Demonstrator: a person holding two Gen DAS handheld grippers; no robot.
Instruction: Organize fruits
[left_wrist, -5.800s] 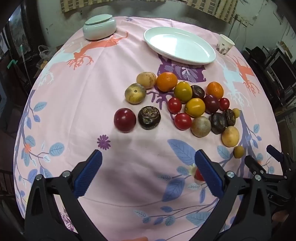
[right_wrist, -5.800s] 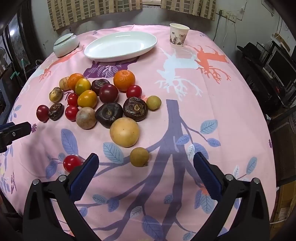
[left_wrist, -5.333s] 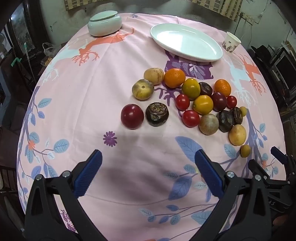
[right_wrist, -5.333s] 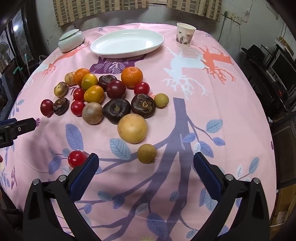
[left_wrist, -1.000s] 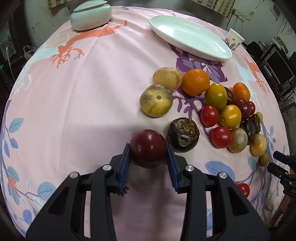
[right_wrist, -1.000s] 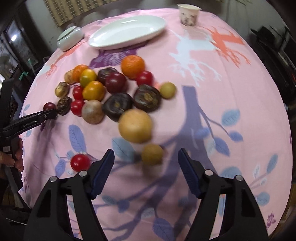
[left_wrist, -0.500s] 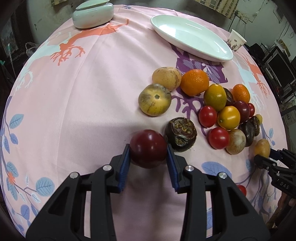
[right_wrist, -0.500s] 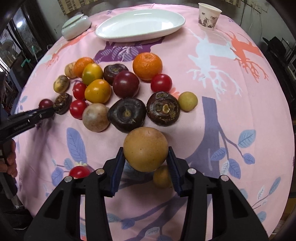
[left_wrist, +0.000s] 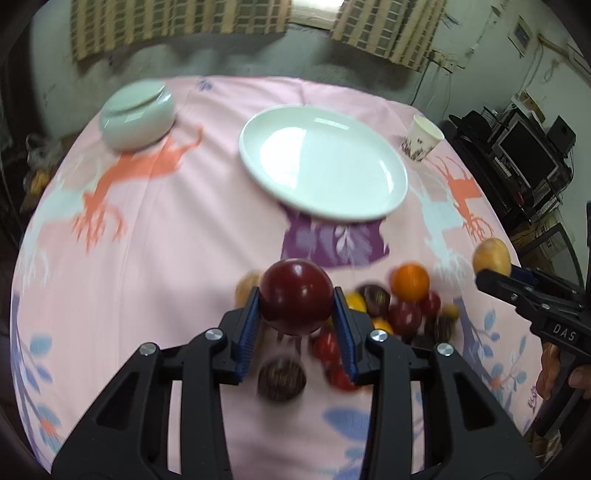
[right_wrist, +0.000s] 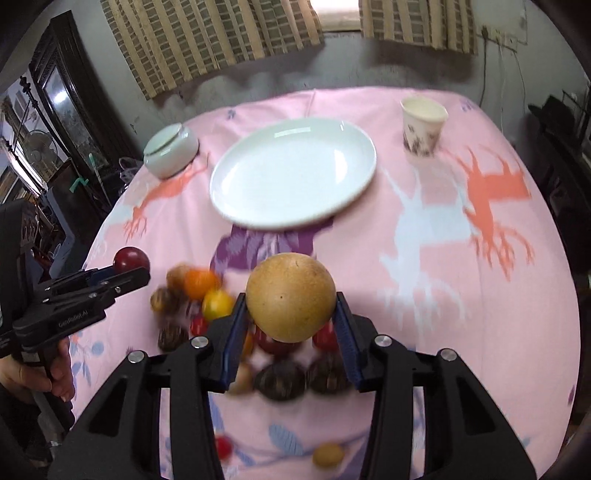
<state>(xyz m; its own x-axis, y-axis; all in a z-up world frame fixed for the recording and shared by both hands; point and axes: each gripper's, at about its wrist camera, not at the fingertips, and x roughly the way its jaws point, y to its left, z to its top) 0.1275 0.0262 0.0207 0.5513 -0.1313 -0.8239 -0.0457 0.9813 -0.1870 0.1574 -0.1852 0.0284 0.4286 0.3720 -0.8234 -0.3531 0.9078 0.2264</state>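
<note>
My left gripper is shut on a dark red round fruit and holds it up above the pink tablecloth. My right gripper is shut on a large tan round fruit, also lifted. Each gripper shows in the other view: the right one with its tan fruit at the right, the left one with its red fruit at the left. The white oval plate lies empty beyond both. A blurred pile of fruit lies on the cloth below the grippers.
A pale green lidded bowl stands at the far left of the table. A paper cup stands at the far right. A small tan fruit and a red tomato lie near the front edge.
Both grippers have risen off the table with their fruits and tilted up toward the plate. The views now look across the table, and the pile has dropped low in frame.
</note>
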